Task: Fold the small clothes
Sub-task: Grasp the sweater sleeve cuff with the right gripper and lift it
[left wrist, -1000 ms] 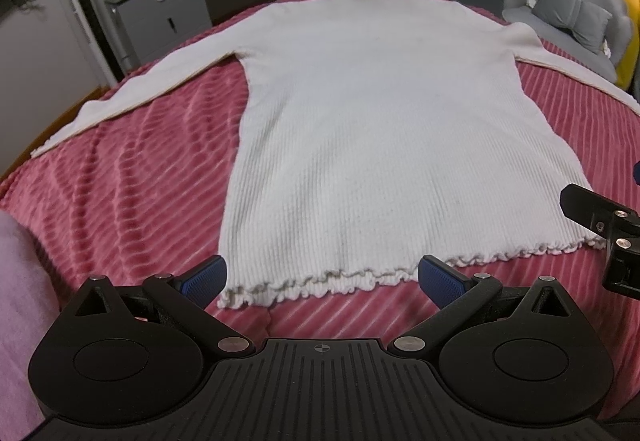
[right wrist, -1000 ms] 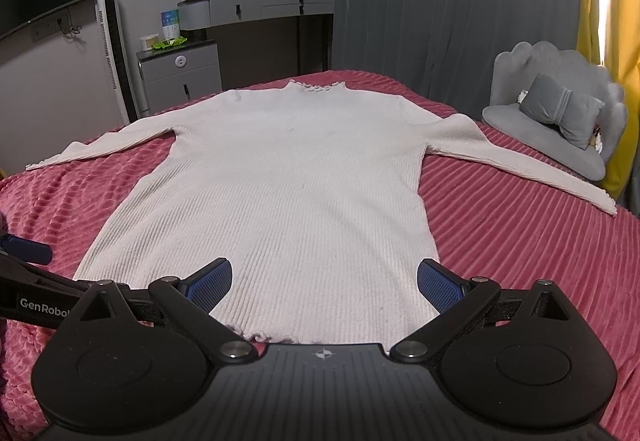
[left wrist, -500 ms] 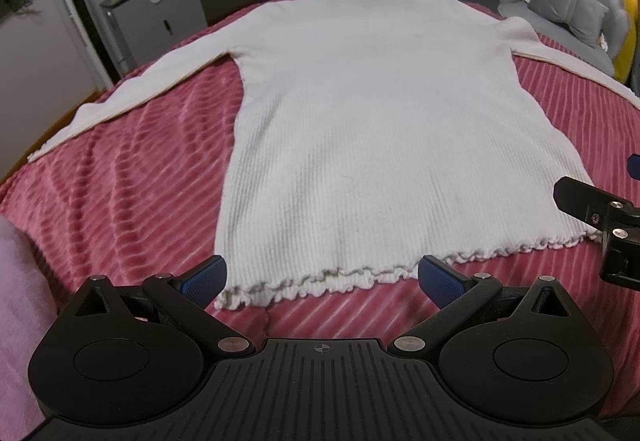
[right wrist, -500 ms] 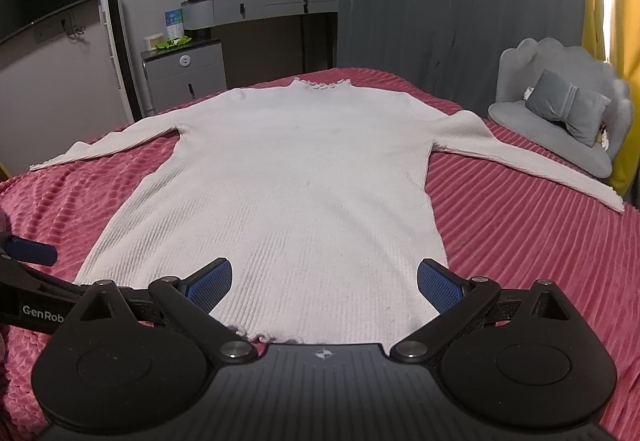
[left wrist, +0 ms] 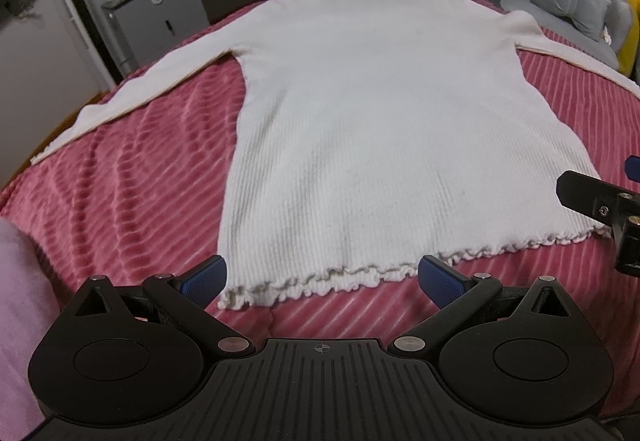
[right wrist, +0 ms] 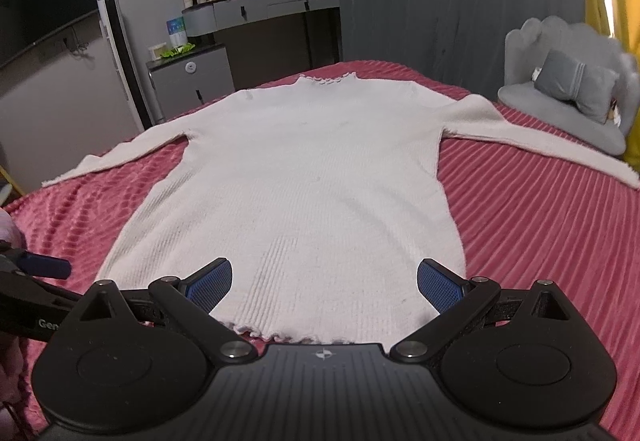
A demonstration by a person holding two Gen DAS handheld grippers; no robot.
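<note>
Left hand-held gripper [left wrist: 320, 277]: fingers spread wide, holding nothing, poised just short of the frilled hem at its left corner; right hand-held gripper [right wrist: 324, 283]: fingers likewise apart, empty, over the hem's right part; white ribbed sweater [left wrist: 380, 129] lies flat on the red bed [left wrist: 132, 181], sleeves outstretched, collar farthest away; grey chair [right wrist: 576, 93] beyond, at right.
</note>
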